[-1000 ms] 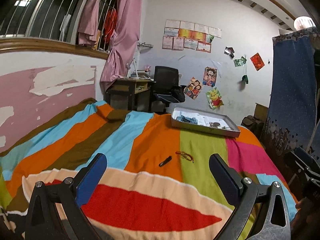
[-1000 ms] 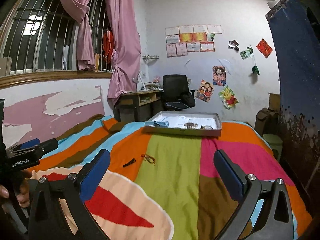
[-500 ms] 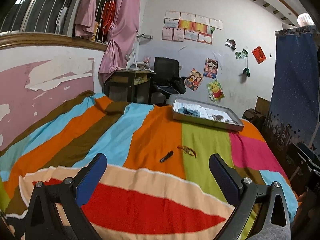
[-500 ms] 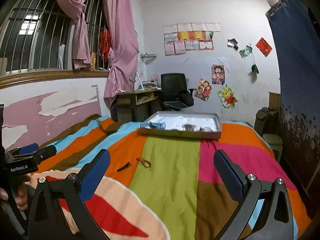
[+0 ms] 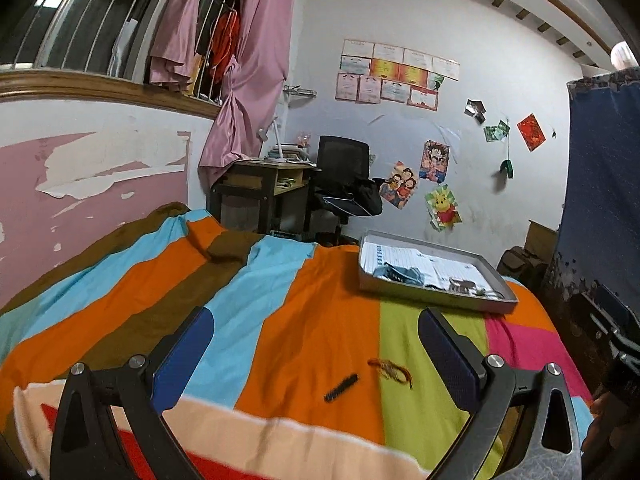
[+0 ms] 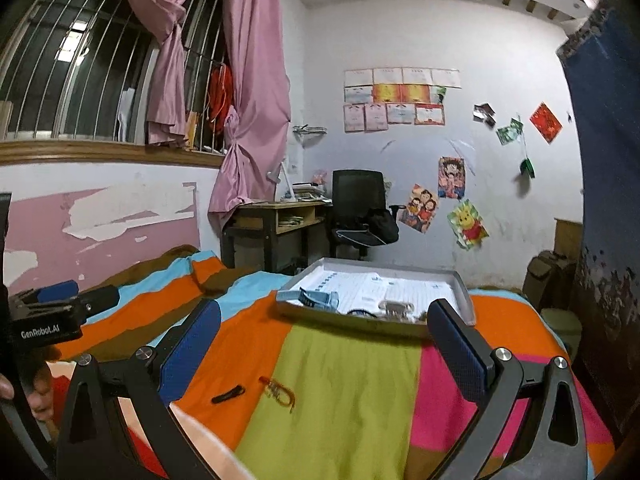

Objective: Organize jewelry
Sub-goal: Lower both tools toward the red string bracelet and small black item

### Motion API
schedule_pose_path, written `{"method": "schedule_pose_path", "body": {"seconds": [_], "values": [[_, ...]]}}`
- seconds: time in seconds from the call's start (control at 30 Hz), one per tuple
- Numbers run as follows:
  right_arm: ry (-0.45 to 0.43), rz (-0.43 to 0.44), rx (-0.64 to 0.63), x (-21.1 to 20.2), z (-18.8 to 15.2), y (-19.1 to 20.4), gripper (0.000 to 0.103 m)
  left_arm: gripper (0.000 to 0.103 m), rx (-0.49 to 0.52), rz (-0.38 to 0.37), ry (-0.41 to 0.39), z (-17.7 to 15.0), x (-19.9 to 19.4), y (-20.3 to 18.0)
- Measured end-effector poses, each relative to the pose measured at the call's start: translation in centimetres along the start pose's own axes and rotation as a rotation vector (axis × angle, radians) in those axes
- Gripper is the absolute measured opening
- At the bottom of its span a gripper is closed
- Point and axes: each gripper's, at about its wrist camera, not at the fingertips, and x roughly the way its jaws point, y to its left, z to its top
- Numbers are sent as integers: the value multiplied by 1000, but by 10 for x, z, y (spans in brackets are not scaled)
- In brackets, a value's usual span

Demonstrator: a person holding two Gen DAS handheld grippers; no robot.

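A small black hair clip [image 5: 341, 387] [image 6: 228, 395] lies on the orange stripe of the striped bedspread [image 5: 312, 312]. Just right of it lies an orange-red bracelet [image 5: 390, 369] [image 6: 279, 391]. Farther back sits a grey cardboard tray [image 5: 440, 300] [image 6: 460, 285] lined with white paper and holding a few small pieces of jewelry. My left gripper [image 5: 316, 354] is open above the bed, with the clip and bracelet ahead between its fingers. My right gripper [image 6: 324, 344] is open too, and both items lie low between its fingers.
The bed runs along a pink and white wall [image 5: 92, 168] on the left. Behind the bed stand a wooden desk [image 5: 264, 184] and a black office chair [image 5: 344, 184]. A dark blue curtain [image 5: 600, 200] hangs at the right. The left gripper's body [image 6: 48, 316] shows in the right view.
Both grippers have moved forward over the bed toward the clip and bracelet, which look nearer and larger now. Both stay open.
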Motion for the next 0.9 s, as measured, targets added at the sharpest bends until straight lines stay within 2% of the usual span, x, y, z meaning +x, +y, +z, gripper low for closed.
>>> {"method": "schedule_pose_path", "body": {"seconds": [0.23, 0.43, 0.67, 0.9], "values": [[-8, 11, -19, 55, 0, 4, 101, 103, 2, 17, 7, 6, 57, 0], [37, 36, -32, 99, -17, 9, 102, 103, 1, 42, 49, -6, 101, 6], [119, 67, -68, 137, -49, 12, 101, 103, 28, 58, 164, -32, 138, 15], [261, 176, -158, 166, -87, 21, 101, 103, 86, 24, 302, -51, 164, 19]]}}
